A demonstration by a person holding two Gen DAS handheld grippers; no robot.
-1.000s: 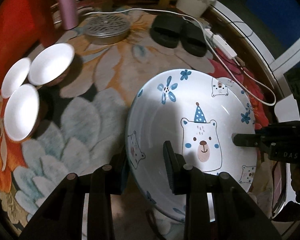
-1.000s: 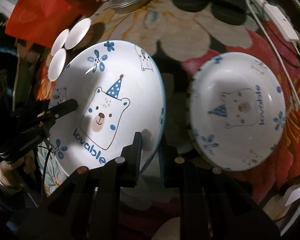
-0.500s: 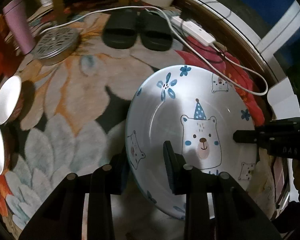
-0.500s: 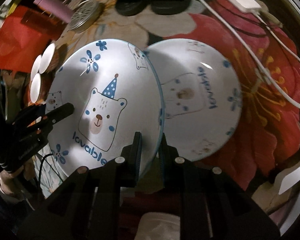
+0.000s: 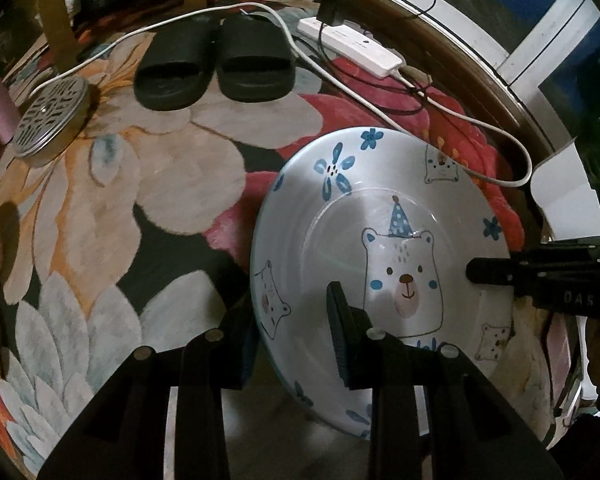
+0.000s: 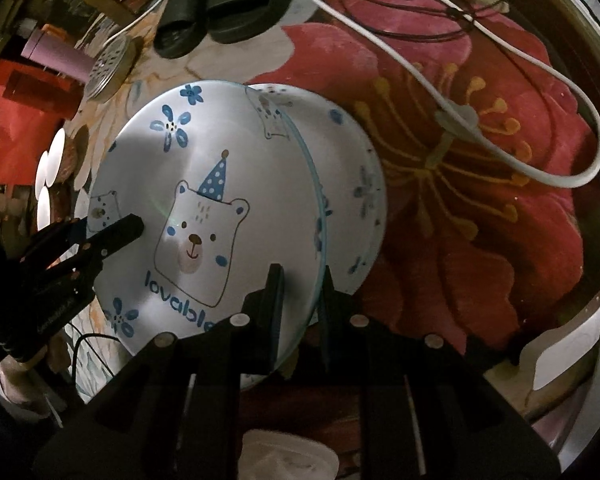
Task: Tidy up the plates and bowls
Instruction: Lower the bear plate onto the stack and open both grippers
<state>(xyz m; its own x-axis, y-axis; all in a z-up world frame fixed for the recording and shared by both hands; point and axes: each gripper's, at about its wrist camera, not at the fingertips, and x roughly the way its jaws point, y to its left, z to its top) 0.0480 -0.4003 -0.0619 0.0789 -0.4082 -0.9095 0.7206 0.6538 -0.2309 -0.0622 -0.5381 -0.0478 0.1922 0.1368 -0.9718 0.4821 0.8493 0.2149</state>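
Right wrist view: my right gripper point(image 6: 300, 294) and left gripper point(image 6: 130, 229) pinch opposite rims of the bear plate point(image 6: 204, 208), held over its twin point(image 6: 352, 184) on the rug point(image 6: 480, 208) (nearly aligned). Step: stacking; next calls for centring, lowering, then releasing.

Glossy glazed ceramic plate point(image 5: 380, 208) catches the light above a soft, matt pile rug point(image 5: 100, 208); perforated metal lid point(image 5: 50, 120) at ten o'clock, matt rubber slippers point(image 5: 216, 64) beyond.
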